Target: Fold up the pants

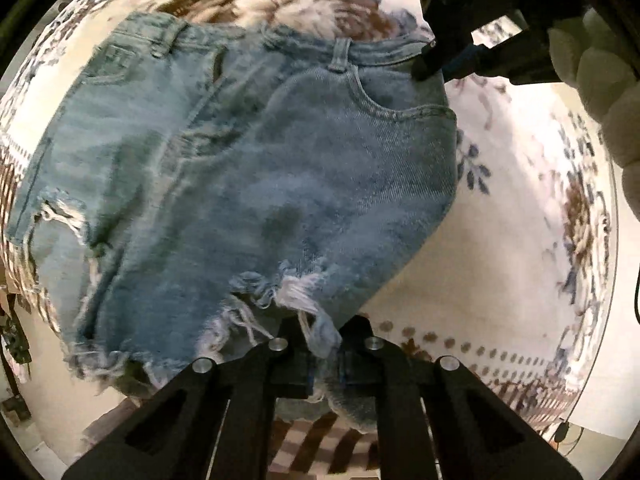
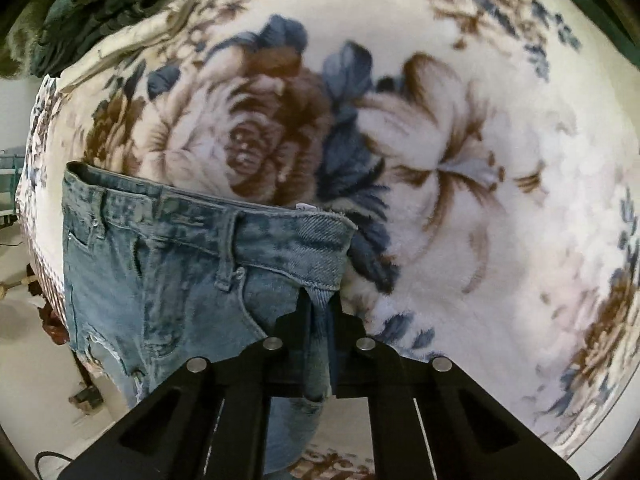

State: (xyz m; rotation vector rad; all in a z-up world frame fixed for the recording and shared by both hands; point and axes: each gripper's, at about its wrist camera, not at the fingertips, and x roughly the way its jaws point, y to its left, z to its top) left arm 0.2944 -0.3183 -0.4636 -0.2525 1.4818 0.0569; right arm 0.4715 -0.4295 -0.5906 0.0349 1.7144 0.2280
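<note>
Light blue denim shorts with frayed hems lie spread on a white floral blanket. My left gripper is shut on the frayed hem of the right leg and lifts it slightly. My right gripper is shut on the waistband corner of the shorts. In the left wrist view the right gripper shows at the top right, at the waistband corner, held by a white-gloved hand.
The blanket with brown and blue flowers covers the surface around the shorts. A dark green cloth lies at the far left edge. Floor and furniture legs show beyond the left edge.
</note>
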